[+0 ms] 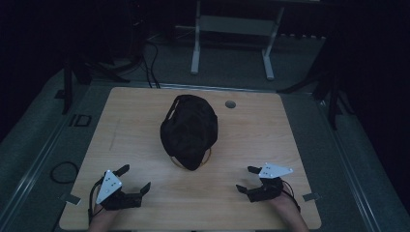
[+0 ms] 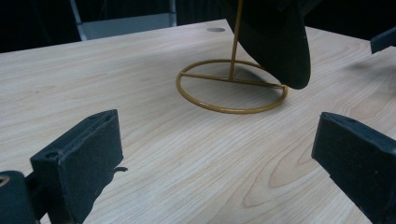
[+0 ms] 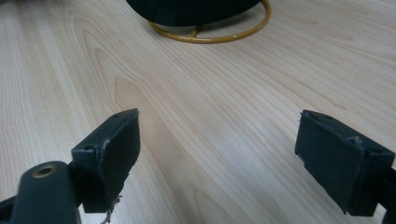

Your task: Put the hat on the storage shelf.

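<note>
**Both grippers wide open, cap untouched on stand**

We see the left gripper [image 1: 134, 178] at lower left of the high view, jaws spread wide, nothing between them. Its own view shows both black pads [image 2: 79, 158] low in the frame with bare wood between. The right gripper [image 1: 247, 179] sits lower right in the high view, jaws likewise far apart and empty; its pads [image 3: 343, 161] frame bare tabletop too. Both rest near the table's [image 1: 145, 121] near edge, well apart from each other.

Moving outward: a black cap [image 1: 189, 130] sits at frame centre in the high view, perched on a gold wire stand [image 2: 231, 88], whose ring base lies flat on the wood. The cap's brim [image 2: 289, 51] hangs down over the ring at upper right of the left gripper view.

We judge the work not yet begun: no contact, cap on its stand. Reach, grasp and lift all remain.
</note>
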### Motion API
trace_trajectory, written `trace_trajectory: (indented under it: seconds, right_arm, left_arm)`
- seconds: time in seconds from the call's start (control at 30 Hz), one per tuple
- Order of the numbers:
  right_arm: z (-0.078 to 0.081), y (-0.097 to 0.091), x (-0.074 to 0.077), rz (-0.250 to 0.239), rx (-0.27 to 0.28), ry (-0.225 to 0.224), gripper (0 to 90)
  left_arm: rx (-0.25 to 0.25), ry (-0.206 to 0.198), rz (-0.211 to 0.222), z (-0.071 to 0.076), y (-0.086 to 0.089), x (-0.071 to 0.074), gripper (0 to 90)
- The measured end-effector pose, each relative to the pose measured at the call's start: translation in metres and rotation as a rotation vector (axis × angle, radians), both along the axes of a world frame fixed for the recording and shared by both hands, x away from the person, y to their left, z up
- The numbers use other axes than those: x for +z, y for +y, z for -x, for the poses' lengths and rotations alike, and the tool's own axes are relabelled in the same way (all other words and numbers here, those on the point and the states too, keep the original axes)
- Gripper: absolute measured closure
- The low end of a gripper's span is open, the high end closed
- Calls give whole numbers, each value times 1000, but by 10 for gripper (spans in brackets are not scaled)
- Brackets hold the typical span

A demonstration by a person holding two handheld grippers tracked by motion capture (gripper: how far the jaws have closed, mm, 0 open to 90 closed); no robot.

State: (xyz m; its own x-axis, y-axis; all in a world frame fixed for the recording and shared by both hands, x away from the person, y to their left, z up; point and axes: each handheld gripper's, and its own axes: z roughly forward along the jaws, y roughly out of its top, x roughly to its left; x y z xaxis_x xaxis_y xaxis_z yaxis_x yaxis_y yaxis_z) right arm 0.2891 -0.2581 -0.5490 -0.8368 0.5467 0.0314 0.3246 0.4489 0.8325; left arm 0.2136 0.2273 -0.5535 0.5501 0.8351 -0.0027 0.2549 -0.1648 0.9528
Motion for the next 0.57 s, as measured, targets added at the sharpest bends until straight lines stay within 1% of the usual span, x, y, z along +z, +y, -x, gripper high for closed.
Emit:
trace_trajectory:
  seconds: [0.13, 0.23, 0.43, 0.47, 0.57]
  right_arm:
    - [0, -5, -2, -1, -17, -2, 140]
    - [0, -5, -2, -9, -16, -5, 141]
    - [0, -3, -2, 1, -11, -10, 141]
    - [0, -3, -3, 6, -8, -11, 141]
    - [-1, -4, -4, 4, -8, -7, 141]
  left_arm:
    - [-4, 4, -1, 0, -1, -1, 23]
    - [-7, 4, -1, 0, -2, -1, 23]
    - [-6, 9, 15, 0, -2, -2, 23]
    - [-3, 7, 10, 0, -2, -2, 23]
    - [-3, 9, 18, 0, -2, -2, 23]
